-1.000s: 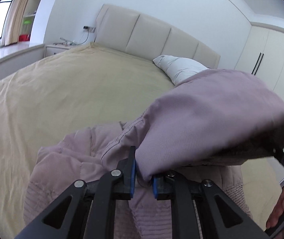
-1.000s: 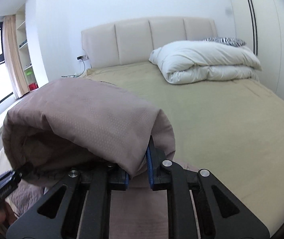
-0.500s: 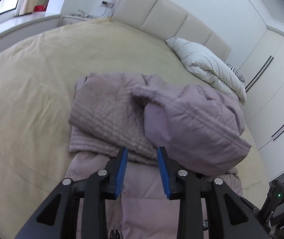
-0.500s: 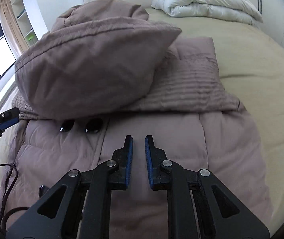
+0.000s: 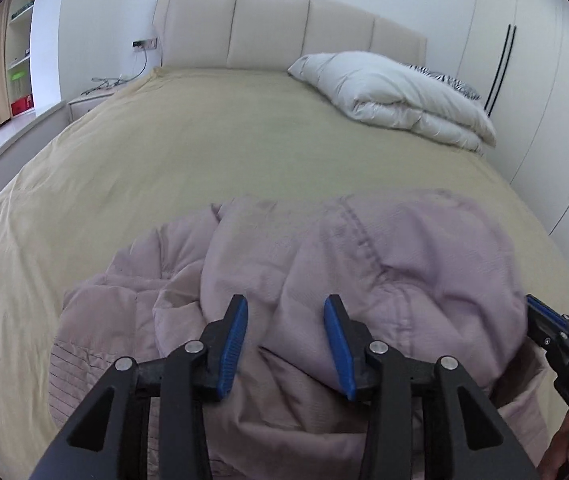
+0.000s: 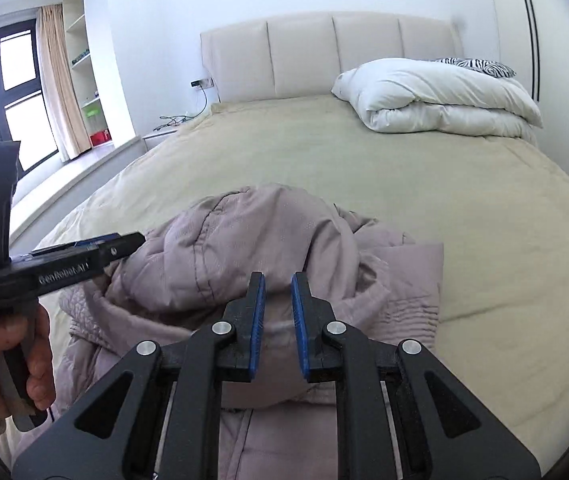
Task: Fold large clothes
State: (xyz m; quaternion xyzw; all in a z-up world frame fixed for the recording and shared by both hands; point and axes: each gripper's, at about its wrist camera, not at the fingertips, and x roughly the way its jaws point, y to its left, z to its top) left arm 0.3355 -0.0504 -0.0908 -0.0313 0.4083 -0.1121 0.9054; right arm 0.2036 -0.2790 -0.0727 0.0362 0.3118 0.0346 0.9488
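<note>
Hood's dropped onto the jacket (image 5: 364, 264); left tool (image 5: 286, 344) opening, empty; right tool (image 6: 278, 320) narrow, empty. Risk: puffy hood springing back, undoing fold on bed (image 5: 204, 152).

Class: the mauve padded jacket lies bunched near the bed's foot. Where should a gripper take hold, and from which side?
Probably the jacket's stitched hood seam, approached from the foot of the bed: that raised ridge faces the grippers, while the flat quilted panels offer little to pinch.
</note>
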